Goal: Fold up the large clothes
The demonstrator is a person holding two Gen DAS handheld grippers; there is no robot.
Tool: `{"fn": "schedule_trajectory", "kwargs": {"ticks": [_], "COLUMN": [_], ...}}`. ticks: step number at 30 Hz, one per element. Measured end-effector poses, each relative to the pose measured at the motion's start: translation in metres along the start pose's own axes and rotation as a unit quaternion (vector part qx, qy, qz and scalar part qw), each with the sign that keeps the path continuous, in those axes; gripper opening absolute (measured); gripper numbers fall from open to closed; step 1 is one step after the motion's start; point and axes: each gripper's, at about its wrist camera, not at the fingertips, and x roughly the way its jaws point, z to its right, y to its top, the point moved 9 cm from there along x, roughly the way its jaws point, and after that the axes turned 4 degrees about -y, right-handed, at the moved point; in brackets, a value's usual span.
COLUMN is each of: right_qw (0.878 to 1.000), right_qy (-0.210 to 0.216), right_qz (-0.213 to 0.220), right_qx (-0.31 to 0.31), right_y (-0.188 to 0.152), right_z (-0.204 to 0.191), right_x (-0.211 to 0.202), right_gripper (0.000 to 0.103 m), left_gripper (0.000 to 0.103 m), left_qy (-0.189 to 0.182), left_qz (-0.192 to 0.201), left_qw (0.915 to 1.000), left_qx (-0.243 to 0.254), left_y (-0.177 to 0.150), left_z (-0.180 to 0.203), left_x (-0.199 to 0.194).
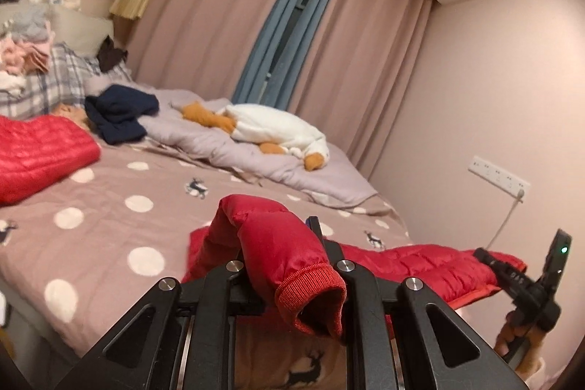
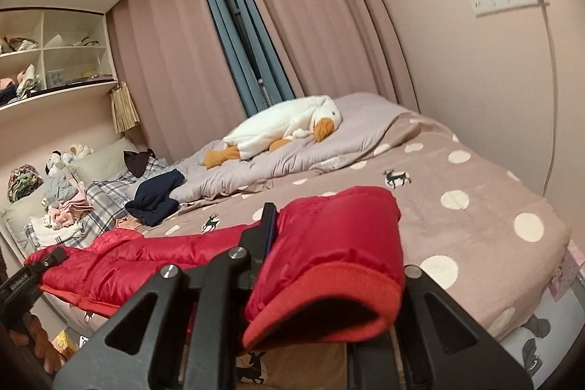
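A red puffer jacket (image 1: pixel 420 262) lies stretched along the near edge of the bed (image 1: pixel 120 225). My left gripper (image 1: pixel 289 243) is shut on one red sleeve (image 1: pixel 278 243), its ribbed cuff (image 1: pixel 314 295) hanging toward the camera. My right gripper (image 2: pixel 310 236) is shut on the other sleeve (image 2: pixel 340 225), whose cuff (image 2: pixel 329 302) hides the right finger. The jacket body (image 2: pixel 139 258) runs left between the two. The right gripper also shows in the left wrist view (image 1: pixel 526 284), at the far right.
A folded red garment (image 1: pixel 40 152) lies at the left of the bed. A navy garment (image 1: pixel 120 112), a plush goose (image 1: pixel 278 130) on a grey duvet (image 1: pixel 256 156), and piled clothes on plaid pillows (image 1: pixel 36 68) lie behind. A wall (image 1: pixel 493 97) with a power strip bounds the right.
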Motion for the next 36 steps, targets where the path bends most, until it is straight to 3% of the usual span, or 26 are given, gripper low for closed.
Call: {"fn": "schedule_trajectory", "kwargs": {"ticks": [4, 8, 10, 15, 19, 24, 31, 34, 36], "right_qw": [0.999, 0.999, 0.998, 0.995, 0.991, 0.99, 0.99, 0.989, 0.989], "right_qy": [-0.018, -0.022, -0.037, -0.063, -0.09, -0.08, -0.082, -0.091, -0.097], "right_qz": [-0.021, -0.03, -0.037, -0.073, -0.102, -0.114, -0.112, -0.11, -0.107], "right_qx": [-0.019, -0.018, -0.025, -0.02, -0.016, 0.007, 0.001, -0.025, -0.04], "right_y": [0.004, 0.014, 0.014, -0.003, -0.033, -0.059, -0.056, -0.05, -0.047], "right_z": [0.003, 0.005, 0.008, 0.029, 0.045, 0.054, 0.053, 0.049, 0.048], "right_x": [0.042, 0.092, 0.123, 0.21, 0.269, 0.297, 0.295, 0.281, 0.271], "right_gripper": [0.015, 0.016, 0.016, 0.016, 0.018, 0.02, 0.027, 0.034, 0.052], "left_gripper": [0.016, 0.016, 0.016, 0.016, 0.016, 0.016, 0.024, 0.03, 0.043], "left_qy": [-0.019, 0.018, 0.018, 0.034, 0.06, 0.046, 0.071, 0.081, 0.087], "left_qz": [-0.009, -0.023, -0.027, -0.043, -0.065, -0.07, -0.072, -0.074, -0.074], "left_qw": [0.9988, 0.9994, 0.9994, 0.9982, 0.9945, 0.9893, 0.991, 0.9916, 0.9919], "left_qx": [-0.044, -0.017, -0.012, -0.024, -0.056, -0.119, -0.088, -0.069, -0.057], "left_y": [0.02, 0.034, 0.036, 0.018, -0.019, -0.045, -0.038, -0.032, -0.027], "left_z": [-0.017, -0.032, -0.041, -0.077, -0.116, -0.141, -0.13, -0.124, -0.119], "left_x": [0.042, 0.101, 0.135, 0.217, 0.27, 0.281, 0.271, 0.262, 0.252]}}
